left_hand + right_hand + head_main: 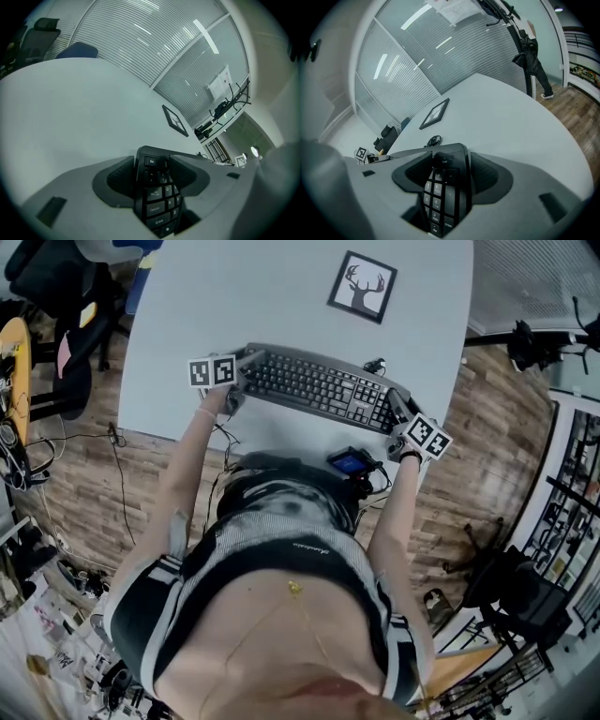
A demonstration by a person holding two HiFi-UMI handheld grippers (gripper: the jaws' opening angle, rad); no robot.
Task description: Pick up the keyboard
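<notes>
keyboard (319,388) | location: spans between both grippers, above table (234,306) | left gripper (152,177): jaws clamped on Esc end | right gripper (449,176): jaws clamped on number-pad end | progress: both ends gripped; clearance from table cannot be told; lift judged outstanding

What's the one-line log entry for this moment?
left tongs: shut on keyboard, Esc end | right tongs: shut on keyboard, numpad end | lift: cannot tell

I read this as an office or lab workroom: a white table (281,296) on a wood-plank floor (84,474), glass partitions with blinds (140,42), office chairs (52,277), a framed deer picture (362,286), and wire shelving (572,493) at the edge.
</notes>
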